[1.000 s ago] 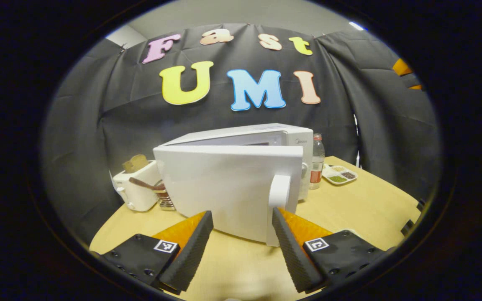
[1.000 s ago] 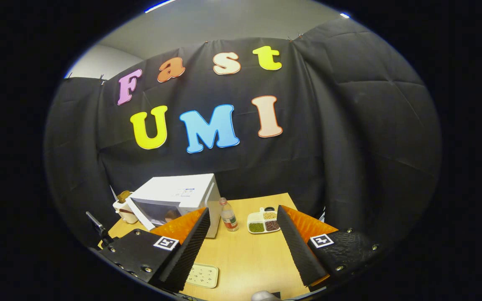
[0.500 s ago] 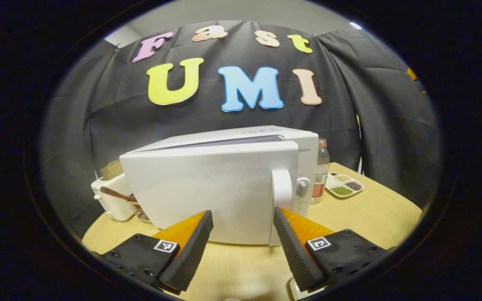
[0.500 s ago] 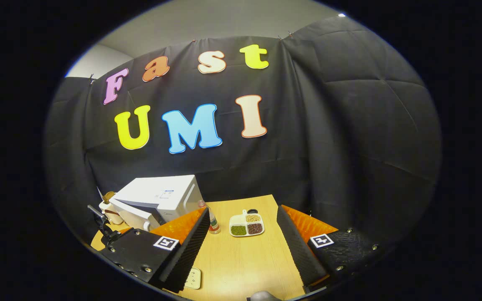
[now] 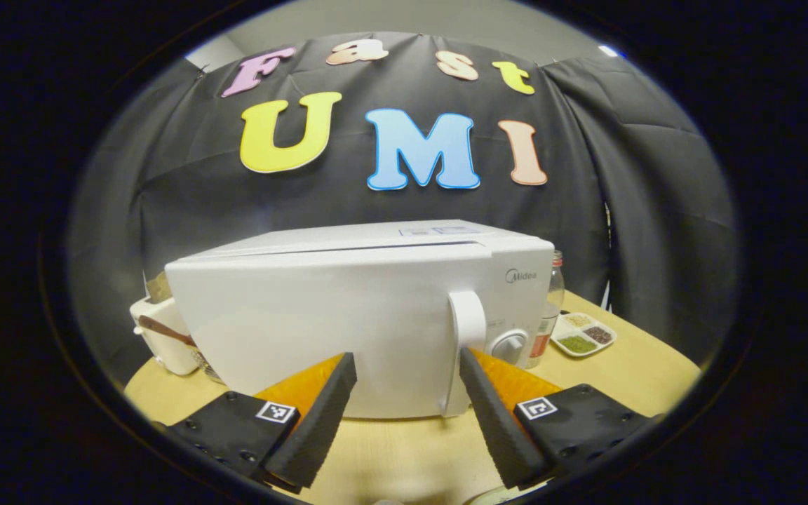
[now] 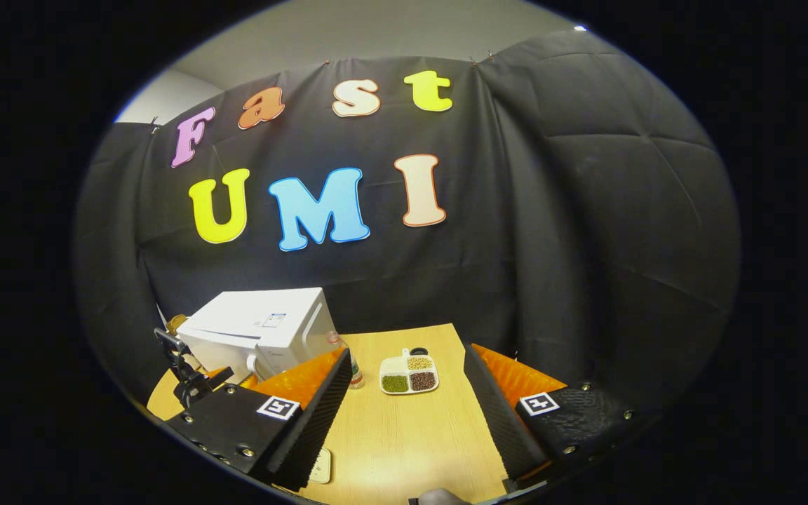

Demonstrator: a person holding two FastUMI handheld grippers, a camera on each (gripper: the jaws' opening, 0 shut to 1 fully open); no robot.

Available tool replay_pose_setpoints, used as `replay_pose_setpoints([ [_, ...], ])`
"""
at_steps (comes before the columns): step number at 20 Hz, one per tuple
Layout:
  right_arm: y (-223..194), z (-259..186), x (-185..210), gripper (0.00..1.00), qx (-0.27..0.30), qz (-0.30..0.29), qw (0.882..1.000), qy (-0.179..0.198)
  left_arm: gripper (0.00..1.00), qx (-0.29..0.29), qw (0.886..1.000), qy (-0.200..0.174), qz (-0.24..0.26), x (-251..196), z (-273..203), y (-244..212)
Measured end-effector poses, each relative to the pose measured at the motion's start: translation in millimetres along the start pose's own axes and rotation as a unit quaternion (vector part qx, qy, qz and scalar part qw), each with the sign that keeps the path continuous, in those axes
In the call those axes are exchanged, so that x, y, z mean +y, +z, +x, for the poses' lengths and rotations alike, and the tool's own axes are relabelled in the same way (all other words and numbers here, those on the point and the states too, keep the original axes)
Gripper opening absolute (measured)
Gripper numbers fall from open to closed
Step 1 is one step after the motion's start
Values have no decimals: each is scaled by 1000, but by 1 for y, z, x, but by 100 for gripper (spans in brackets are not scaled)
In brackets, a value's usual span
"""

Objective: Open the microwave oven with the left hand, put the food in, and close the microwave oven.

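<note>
Left gripper view: the left tongs (image 5: pixel 404 414) are spread and hold nothing. Their fingers (image 5: pixel 320 414) sit low over the near edge of the surface (image 5: pixel 404 456), just in front of the microwave (image 5: pixel 348 315). The right finger tip lies at the foot of the door handle (image 5: pixel 466 344); contact cannot be confirmed. The door (image 5: pixel 306 330) is nearly closed, with a thin gap along its top edge. A dial (image 5: pixel 509 346) sits right of the handle. A toaster (image 5: pixel 158 344) stands behind the microwave's left side. A bottle (image 5: pixel 551 301) stands at its right side. Beyond it, a divided dish (image 5: pixel 581 337) of grains lies near the right edge.

Right gripper view: the right tongs (image 6: pixel 404 414) are spread and empty, held high above the near edge of the surface (image 6: pixel 404 435). A small card (image 6: pixel 320 466) lies near the left finger. The dish (image 6: pixel 409 375) lies mid-surface, the bottle (image 6: pixel 351 368) to its left. The microwave (image 6: pixel 257 330) stands at the far left corner. The food is not visible.
</note>
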State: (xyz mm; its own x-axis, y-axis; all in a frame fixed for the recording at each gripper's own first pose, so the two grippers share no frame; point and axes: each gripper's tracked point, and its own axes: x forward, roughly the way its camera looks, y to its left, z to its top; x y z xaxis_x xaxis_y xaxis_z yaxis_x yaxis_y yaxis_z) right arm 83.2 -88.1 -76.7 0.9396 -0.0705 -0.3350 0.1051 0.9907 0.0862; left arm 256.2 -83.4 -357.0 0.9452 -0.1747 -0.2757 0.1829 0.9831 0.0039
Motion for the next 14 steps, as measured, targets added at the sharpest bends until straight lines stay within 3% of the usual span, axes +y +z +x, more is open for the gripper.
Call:
replay_pose_setpoints([
  [7, -8, 9, 6, 98, 10, 0, 1000, 6, 100, -12, 1000, 4, -2, -1, 9, 4],
  [9, -9, 11, 13, 98, 9, 1, 1000, 13, 100, 12, 1000, 0, -11, -8, 7, -1],
  [11, -15, 13, 21, 98, 15, 1, 1000, 21, 98, 8, 1000, 29, 3, -4, 9, -5],
  [14, -14, 11, 27, 98, 11, -8, 999, 28, 98, 15, 999, 31, 1, 3, 8, -6],
])
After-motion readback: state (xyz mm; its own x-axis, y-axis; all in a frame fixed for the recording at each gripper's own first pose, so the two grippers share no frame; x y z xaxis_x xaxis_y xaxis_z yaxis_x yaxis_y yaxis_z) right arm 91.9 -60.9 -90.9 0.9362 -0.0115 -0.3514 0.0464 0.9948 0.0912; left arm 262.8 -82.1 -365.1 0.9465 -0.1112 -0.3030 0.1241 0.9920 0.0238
